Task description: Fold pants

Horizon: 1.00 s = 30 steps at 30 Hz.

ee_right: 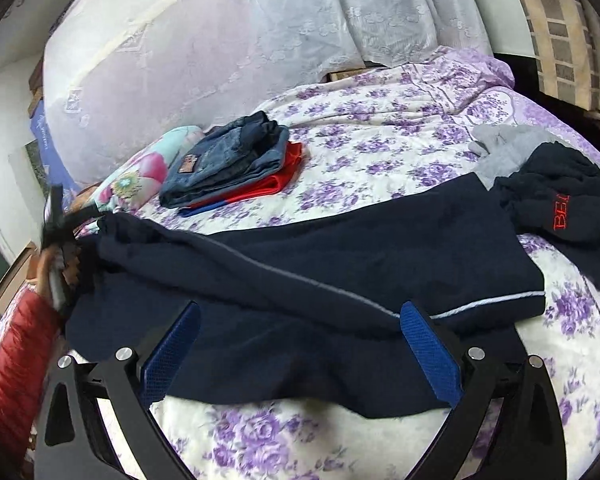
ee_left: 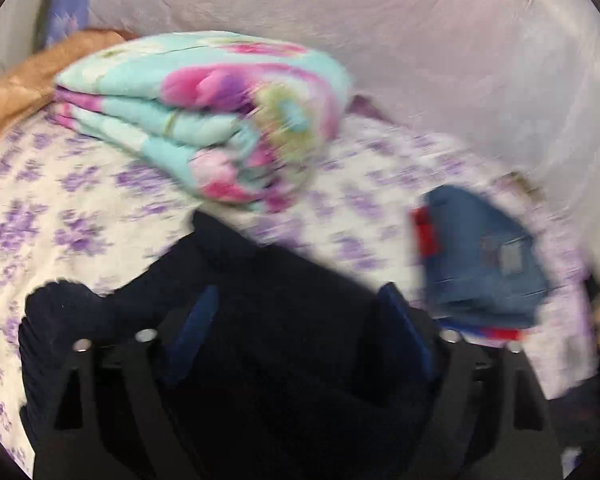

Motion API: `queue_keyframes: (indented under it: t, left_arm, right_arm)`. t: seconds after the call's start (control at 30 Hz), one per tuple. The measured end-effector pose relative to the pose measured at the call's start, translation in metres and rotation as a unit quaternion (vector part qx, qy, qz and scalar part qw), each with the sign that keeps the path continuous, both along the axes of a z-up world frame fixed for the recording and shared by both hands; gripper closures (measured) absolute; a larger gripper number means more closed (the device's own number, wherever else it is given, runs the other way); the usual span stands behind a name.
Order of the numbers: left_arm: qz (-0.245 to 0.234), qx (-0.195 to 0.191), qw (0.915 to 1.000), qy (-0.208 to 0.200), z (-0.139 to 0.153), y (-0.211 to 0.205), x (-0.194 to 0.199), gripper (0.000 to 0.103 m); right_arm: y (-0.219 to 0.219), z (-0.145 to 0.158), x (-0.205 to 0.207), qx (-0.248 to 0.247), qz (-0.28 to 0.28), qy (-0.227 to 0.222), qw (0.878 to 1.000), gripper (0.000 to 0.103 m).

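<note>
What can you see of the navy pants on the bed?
The navy pants are dark, soft-looking knit fabric with a thin pale stripe along the side seam. They lie stretched across the floral bedspread, partly doubled over with one layer on another. Their far end bunches at the left gripper. The near edge lies between the right gripper and its spread blue fingers, which do not pinch it.
</note>
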<state>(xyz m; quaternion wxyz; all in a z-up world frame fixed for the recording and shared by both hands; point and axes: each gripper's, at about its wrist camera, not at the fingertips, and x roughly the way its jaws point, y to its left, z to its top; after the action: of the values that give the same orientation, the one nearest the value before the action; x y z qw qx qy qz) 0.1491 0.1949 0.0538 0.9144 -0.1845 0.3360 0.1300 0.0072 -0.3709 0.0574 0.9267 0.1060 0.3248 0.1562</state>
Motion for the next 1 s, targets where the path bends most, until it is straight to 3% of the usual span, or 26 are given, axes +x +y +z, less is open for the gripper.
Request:
queue_keyframes:
  t: [0.1,0.2,0.3,0.37,0.47,0.53,0.63,0.77,0.83,0.9,1.0]
  left_arm:
    - [-0.008,0.061,0.9976,0.031,-0.024,-0.011,-0.001,0.018]
    - [-0.009,0.081,0.9966,-0.012,-0.004,-0.019,-0.021,0.010]
    - [-0.017,0.092,0.9954,-0.023,0.006,-0.026,-0.041,0.006]
    - [-0.022,0.100,0.9945,-0.022,0.006,-0.031,-0.050,0.005]
    - [-0.013,0.128,0.9916,0.007,0.000,-0.039,-0.057,0.005]
    - [-0.010,0.124,0.9921,0.013,-0.003,-0.038,-0.060,0.005]
    - [-0.007,0.120,0.9927,0.015,-0.006,-0.037,-0.060,0.005]
    - [-0.007,0.135,0.9906,0.021,-0.008,-0.043,-0.059,0.005]
    - [-0.007,0.138,0.9901,0.022,-0.009,-0.044,-0.058,0.005]
    - [-0.008,0.137,0.9903,0.024,-0.009,-0.044,-0.058,0.005]
    - [-0.007,0.132,0.9910,0.023,-0.009,-0.042,-0.058,0.005]
  right_arm:
    - [-0.006,0.000,0.002,-0.006,-0.011,0.005,1.000,0.003]
    - [-0.011,-0.003,0.005,0.007,-0.015,0.013,1.000,0.003]
    - [-0.010,-0.002,0.006,0.020,-0.010,0.014,1.000,0.003]
    - [-0.002,0.001,0.011,-0.027,-0.020,0.013,0.999,0.003]
    - [0.012,0.001,0.019,-0.136,-0.031,-0.016,0.990,0.004]
    - [0.013,-0.005,0.020,-0.185,-0.037,-0.022,0.982,0.017]
    - [0.017,-0.016,0.019,-0.185,-0.001,-0.009,0.983,0.024]
    - [0.038,-0.025,0.024,-0.257,0.019,-0.016,0.966,0.042]
    - [0.044,-0.028,0.037,-0.276,0.027,-0.009,0.961,0.076]
    - [0.045,-0.029,0.052,-0.273,0.042,0.009,0.961,0.087]
    - [0.044,-0.006,0.068,-0.263,0.040,-0.012,0.964,0.091]
